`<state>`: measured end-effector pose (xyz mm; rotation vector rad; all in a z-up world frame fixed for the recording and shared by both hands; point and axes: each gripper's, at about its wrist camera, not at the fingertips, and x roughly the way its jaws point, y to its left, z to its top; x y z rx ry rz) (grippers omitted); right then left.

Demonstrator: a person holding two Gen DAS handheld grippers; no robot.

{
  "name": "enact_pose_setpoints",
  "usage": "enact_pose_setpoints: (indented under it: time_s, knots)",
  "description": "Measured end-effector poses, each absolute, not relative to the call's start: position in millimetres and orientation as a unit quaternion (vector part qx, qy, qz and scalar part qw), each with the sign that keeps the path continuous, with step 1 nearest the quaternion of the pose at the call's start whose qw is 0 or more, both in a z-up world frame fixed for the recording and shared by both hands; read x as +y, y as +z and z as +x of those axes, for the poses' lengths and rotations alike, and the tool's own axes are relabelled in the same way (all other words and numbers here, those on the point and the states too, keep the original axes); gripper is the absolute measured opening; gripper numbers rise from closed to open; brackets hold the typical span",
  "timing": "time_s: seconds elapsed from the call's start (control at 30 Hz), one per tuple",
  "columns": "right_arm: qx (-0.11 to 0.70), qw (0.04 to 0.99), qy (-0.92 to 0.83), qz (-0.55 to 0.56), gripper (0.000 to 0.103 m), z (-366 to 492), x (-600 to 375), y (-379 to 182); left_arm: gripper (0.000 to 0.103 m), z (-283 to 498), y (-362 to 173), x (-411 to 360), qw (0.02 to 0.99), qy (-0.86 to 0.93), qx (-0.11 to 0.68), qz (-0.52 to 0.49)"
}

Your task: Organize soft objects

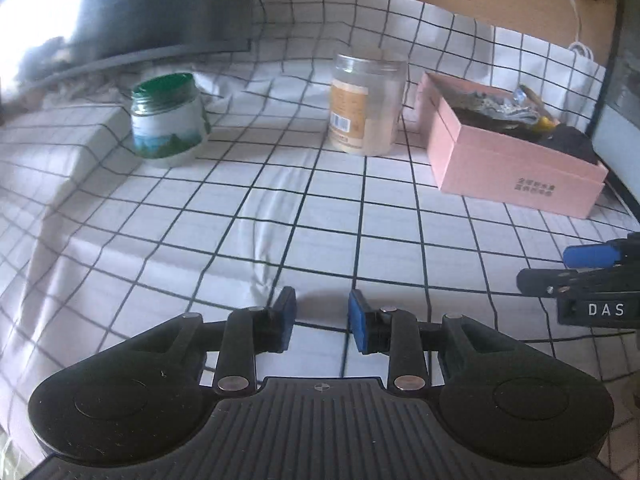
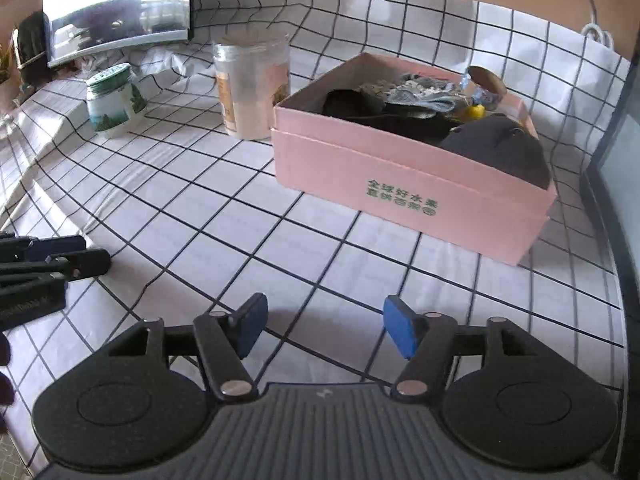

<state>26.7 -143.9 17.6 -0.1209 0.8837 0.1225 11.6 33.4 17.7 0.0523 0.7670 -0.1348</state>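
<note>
**Both grippers empty above the checked cloth; soft items lie in the pink box**

The pink box (image 2: 412, 184) serves as the landmark. It stands open on the white cloth with a black grid (image 2: 224, 216), and the soft objects (image 2: 424, 96) lie heaped inside it: dark fabric pieces, a grey patterned cloth and a small yellow item toward its far corner. Just beside the box, on its left in the right wrist view, stands a clear plastic jar (image 2: 252, 88) with an orange label; further left of that is a green-lidded jar (image 2: 114, 98), well apart from the box.

The right gripper (image 2: 324, 330) hovers over bare cloth in front of the box, its blue-padded fingers (image 2: 400, 330) spread wide with nothing between them. The soft objects lie ahead of and to the right of these fingers, not touching them.

The left gripper (image 1: 322, 320) hangs over the cloth to the left of the box (image 1: 508, 160), fingers (image 1: 360, 322) partly apart and holding nothing. From this view the box contents (image 1: 504, 114) sit well ahead and far to the right. The right gripper's tip (image 1: 588, 268) enters at this view's right edge, nearer than the box.
</note>
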Motion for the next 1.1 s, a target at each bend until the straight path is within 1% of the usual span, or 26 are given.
enact_pose_setpoints:
  time_s: [0.07,0.2,0.27,0.3,0.47,0.8,1.1]
  knots:
    - [0.421,0.904,0.057,-0.05,0.079,27,-149,14,0.035,3,15,27,0.931,-0.05,0.362,0.019]
    - [0.403,0.913,0.041,-0.044,0.091,22,-156,8,0.037,1,11,13,0.938,-0.034,0.345,0.018]
    - [0.402,0.915,0.025,-0.038,0.101,24,-159,4,0.037,-1,8,4,0.942,-0.038,0.334,0.019]
    - [0.401,0.915,0.02,-0.035,0.103,25,-161,3,0.037,-3,6,0,0.944,-0.037,0.328,0.021]
    - [0.386,0.921,0.027,-0.036,0.103,23,-165,1,0.037,-4,2,-9,0.95,-0.02,0.311,0.017]
    - [0.358,0.932,0.037,-0.038,0.103,30,-159,-4,0.037,-1,2,-11,0.95,-0.026,0.312,0.018]
    - [0.358,0.932,0.036,-0.038,0.103,30,-159,-4,0.037,0,3,-11,0.949,-0.03,0.313,0.022]
